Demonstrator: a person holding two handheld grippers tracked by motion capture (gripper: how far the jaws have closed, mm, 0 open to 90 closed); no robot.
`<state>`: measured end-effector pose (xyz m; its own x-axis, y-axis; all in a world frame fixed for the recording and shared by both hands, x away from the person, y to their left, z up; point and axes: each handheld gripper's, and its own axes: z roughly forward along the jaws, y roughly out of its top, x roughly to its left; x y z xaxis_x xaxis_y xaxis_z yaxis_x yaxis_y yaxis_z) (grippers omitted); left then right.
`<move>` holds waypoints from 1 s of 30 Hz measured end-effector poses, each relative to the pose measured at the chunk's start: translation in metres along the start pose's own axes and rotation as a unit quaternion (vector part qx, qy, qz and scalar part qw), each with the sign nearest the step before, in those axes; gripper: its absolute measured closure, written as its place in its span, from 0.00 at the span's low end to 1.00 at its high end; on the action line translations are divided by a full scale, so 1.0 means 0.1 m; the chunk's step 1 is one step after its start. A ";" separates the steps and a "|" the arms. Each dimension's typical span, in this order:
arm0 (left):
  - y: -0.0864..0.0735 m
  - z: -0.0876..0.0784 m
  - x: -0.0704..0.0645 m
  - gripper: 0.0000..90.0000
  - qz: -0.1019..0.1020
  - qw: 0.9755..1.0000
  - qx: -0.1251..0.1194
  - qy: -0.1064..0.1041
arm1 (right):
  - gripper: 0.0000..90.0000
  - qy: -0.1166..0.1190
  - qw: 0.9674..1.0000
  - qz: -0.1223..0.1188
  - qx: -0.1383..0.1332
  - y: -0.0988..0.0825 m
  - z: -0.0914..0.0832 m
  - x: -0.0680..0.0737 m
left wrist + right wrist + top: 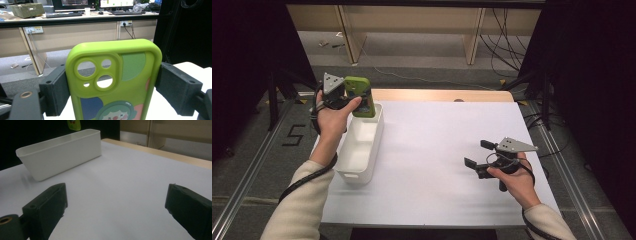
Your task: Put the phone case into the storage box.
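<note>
In the high view, the left gripper (354, 97) is holding a green phone case (360, 97) upright over the far end of the white bin (362, 150), which is sitting at the left edge of the white table (437, 150). The case's lower end is hanging at about the level of the bin's rim; whether it is touching the rim I cannot tell. The right gripper (477, 155) is hovering low over the bare table on the right side, well apart from the bin, its jaws standing wide with nothing between them.

In the left gripper view, the two black jaws are pressing on the case's (113, 82) long side edges just below the camera cut-outs — the grip is closing on the case itself. The case is looking like a light, empty silicone shell: soft and a little bendy, grippy rather than slippery, unlikely to break. Taking it by the two side walls, as here, is likely the safest hold, since a hard squeeze could bow the open shell inward.

In the right gripper view, the gripper's own jaws are spread apart and empty above the table (125, 182). The bin (60, 157) is lying ahead to the left, and a small piece of the case (74, 124) is showing above its far end.
</note>
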<state>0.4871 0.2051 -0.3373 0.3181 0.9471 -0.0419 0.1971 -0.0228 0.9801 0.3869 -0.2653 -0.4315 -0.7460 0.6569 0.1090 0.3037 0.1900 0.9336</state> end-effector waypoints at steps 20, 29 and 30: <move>-0.01 0.07 0.02 0.19 0.001 1.000 0.006 0.001 | 0.06 -0.001 1.000 0.000 0.000 0.00 -0.01 0.00; -0.02 0.10 0.02 0.19 0.002 1.000 0.008 0.000 | 0.06 0.000 1.000 0.000 -0.001 0.00 -0.01 0.00; -0.02 0.10 0.02 0.19 0.002 1.000 0.010 -0.001 | 0.06 0.000 1.000 0.001 -0.001 0.00 -0.01 0.00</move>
<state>0.4970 0.2038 -0.3413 0.3211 0.9463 -0.0378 0.2133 -0.0334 0.9764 0.3868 -0.2660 -0.4312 -0.7460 0.6567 0.1103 0.3038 0.1882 0.9340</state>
